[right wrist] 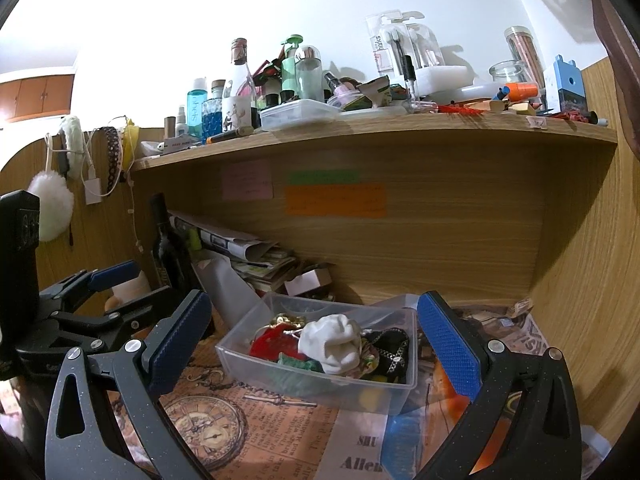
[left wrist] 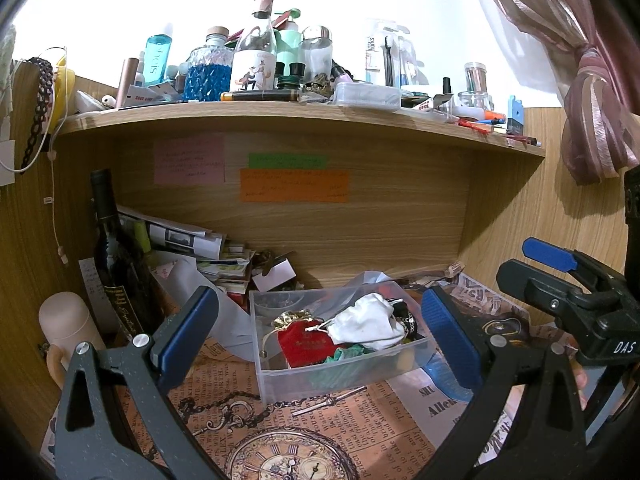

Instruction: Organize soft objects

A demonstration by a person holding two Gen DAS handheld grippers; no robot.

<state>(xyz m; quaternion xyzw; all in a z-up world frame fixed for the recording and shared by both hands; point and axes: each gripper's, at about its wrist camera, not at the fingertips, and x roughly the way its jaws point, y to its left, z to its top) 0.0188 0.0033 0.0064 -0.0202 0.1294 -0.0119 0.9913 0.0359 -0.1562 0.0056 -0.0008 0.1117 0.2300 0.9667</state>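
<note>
2 open tools [left wrist: 320,336] [right wrist: 316,344] frame clear bin [left wrist: 280,372] holding white pouch [left wrist: 368,322].

Clear plastic bin [left wrist: 340,376] on desk, holding white sock [left wrist: 366,326], red velvet pouch [left wrist: 304,346], green cloth [left wrist: 346,354]

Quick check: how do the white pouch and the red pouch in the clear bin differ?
The white pouch is plain, bulkier and sits on top of the pile; the red pouch is velvety with a gold top, lower and toward the bin's left side. The white pouch partly overlaps the red pouch's edge. Both are drawstring bags inside the clear bin, untouched by either gripper.
</note>
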